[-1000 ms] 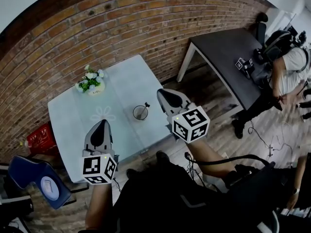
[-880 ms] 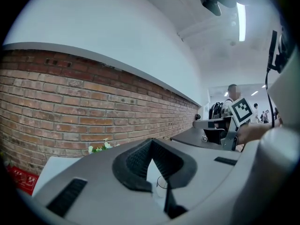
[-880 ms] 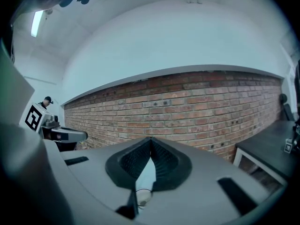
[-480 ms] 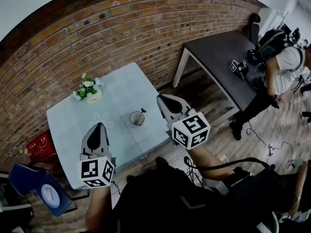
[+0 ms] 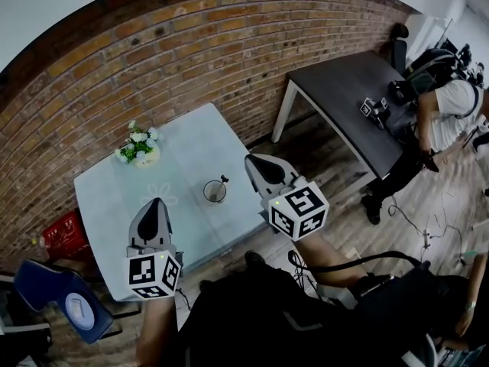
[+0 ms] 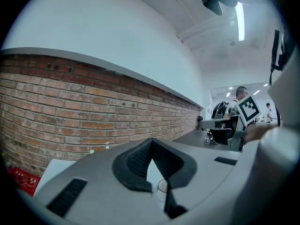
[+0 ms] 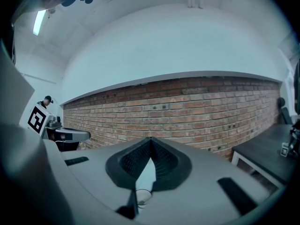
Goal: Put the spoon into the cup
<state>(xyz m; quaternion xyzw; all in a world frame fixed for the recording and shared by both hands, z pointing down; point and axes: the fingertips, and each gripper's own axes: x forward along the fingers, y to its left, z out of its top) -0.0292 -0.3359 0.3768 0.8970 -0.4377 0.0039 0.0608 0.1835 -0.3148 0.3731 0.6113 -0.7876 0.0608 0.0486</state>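
The left gripper point(image 5: 157, 205) and right gripper point(image 5: 254, 161) are both clenched on nothing. The cup point(image 5: 215, 193) stands on the table point(image 5: 114, 182) ahead and between them, nearer the right gripper and just left of its tip, with the spoon point(image 5: 223, 180) already upright inside, its handle leaning toward that gripper. Only the head view shows the spoon; each gripper view glimpses just the cup's rim below its jaws

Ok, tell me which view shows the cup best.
The head view: the cup stands whole on the pale table, with the spoon handle sticking out. Each gripper view shows only a sliver of its rim through the gap between the jaws.
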